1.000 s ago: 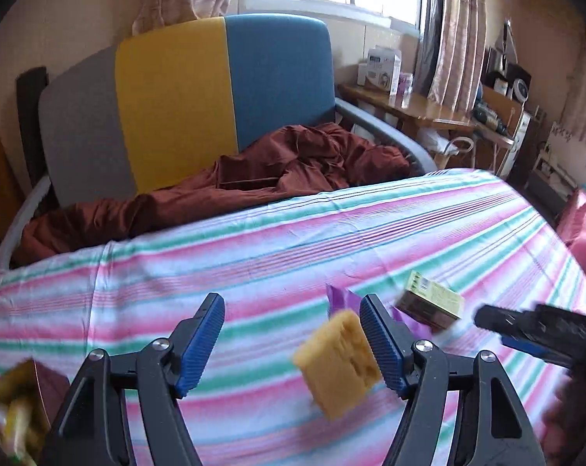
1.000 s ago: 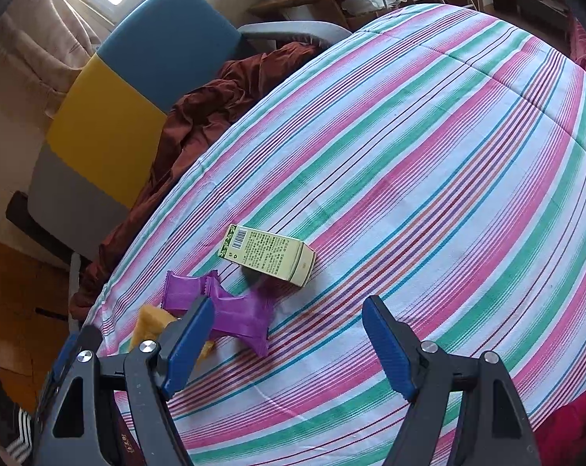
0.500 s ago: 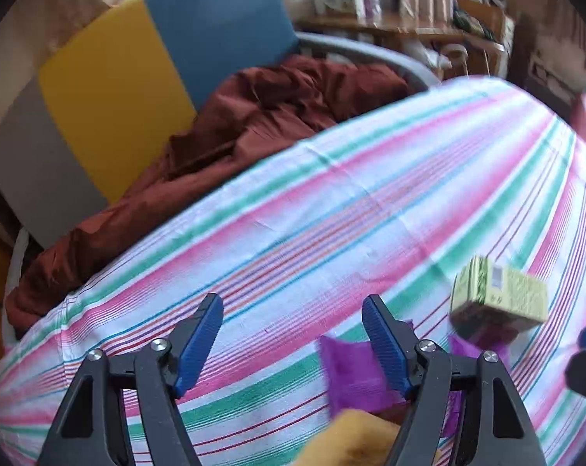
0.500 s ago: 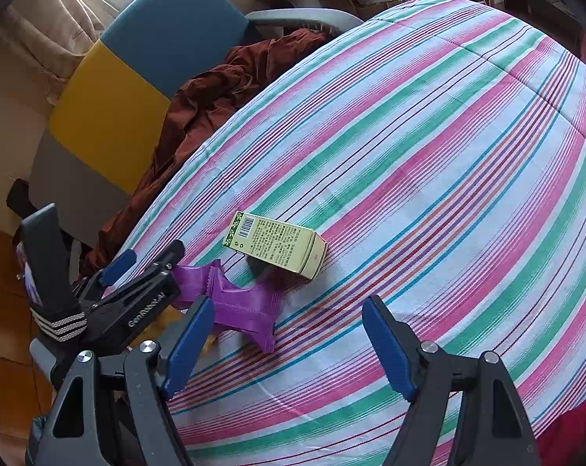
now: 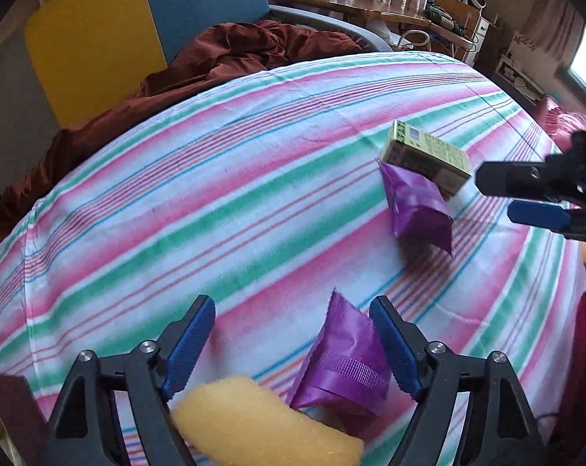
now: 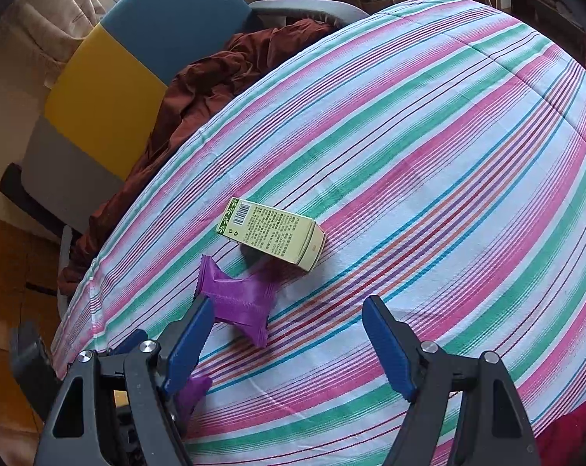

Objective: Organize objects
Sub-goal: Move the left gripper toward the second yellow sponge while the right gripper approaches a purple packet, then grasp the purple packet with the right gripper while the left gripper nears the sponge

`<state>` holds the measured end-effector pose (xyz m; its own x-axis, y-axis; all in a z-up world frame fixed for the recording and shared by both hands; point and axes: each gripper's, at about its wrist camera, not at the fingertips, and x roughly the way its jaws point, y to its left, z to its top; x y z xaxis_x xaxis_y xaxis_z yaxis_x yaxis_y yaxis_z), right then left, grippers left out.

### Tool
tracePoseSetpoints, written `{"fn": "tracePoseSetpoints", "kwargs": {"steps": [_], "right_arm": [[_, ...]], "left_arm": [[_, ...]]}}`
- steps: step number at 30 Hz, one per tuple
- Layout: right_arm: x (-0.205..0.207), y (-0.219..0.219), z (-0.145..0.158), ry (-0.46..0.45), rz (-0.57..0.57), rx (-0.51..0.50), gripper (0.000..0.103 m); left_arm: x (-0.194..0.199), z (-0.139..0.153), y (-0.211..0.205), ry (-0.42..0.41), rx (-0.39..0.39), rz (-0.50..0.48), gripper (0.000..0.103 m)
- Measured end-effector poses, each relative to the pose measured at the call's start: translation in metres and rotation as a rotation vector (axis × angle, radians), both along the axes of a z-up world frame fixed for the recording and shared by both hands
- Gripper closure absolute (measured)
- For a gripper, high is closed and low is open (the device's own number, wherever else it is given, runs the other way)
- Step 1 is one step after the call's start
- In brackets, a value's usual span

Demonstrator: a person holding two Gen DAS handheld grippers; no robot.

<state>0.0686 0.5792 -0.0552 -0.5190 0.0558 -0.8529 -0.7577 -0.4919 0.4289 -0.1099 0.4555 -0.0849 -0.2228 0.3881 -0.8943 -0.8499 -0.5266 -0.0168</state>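
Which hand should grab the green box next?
Right, probably. The right gripper is open and the box lies ahead of it. The left gripper is open too, but faces a purple packet and a sponge.

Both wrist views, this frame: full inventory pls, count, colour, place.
green carton: 1, pale green with printed text, lying on its side mid-bedspread, one end over a purple packet
purple packets: 2, shiny purple; one by the carton, the other between the left fingers
yellow sponge: 1, yellow, near edge under the left hand-held gripper
striped bedspread: 1, pink, green and white stripes, under everything
rust-brown cloth: 1, bunched on the chair seat
chair: 1, grey, yellow and blue back panels, behind the bedspread
wooden desk: 1, brown, far back, boxes on it
left hand-held gripper: 1, black with blue pads, open
right hand-held gripper: 1, same, open, nothing between its fingers
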Motion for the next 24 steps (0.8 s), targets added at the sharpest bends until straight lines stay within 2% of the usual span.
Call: {"fn": "tracePoseSetpoints", "kwargs": {"steps": [4, 6, 9, 11, 15, 20, 24], "right_arm": [[-0.006, -0.008, 0.003, 0.018, 0.052, 0.014, 0.023], [-0.010, -0.014, 0.008, 0.047, 0.089, 0.024, 0.023], [-0.018, -0.026, 0.014, 0.084, 0.165, 0.039, 0.023], [-0.025, -0.036, 0.017, 0.095, 0.220, 0.049, 0.023], [-0.043, -0.061, 0.019, 0.113, 0.371, 0.057, 0.023], [-0.062, -0.105, 0.016, 0.062, 0.580, 0.137, 0.024], [-0.069, -0.124, 0.006, -0.003, 0.663, 0.177, 0.024]], "left_arm": [[0.021, 0.010, -0.019, -0.013, 0.039, -0.014, 0.019], [0.033, 0.016, -0.029, 0.009, 0.041, -0.011, 0.019], [0.047, 0.030, -0.048, 0.061, 0.091, 0.015, 0.017], [0.053, 0.040, -0.061, 0.074, 0.132, 0.048, 0.014], [0.051, 0.043, -0.093, 0.020, 0.190, 0.165, 0.013], [0.057, 0.030, -0.124, 0.003, 0.191, 0.244, 0.013], [0.066, 0.025, -0.141, 0.018, 0.193, 0.265, 0.013]]}}
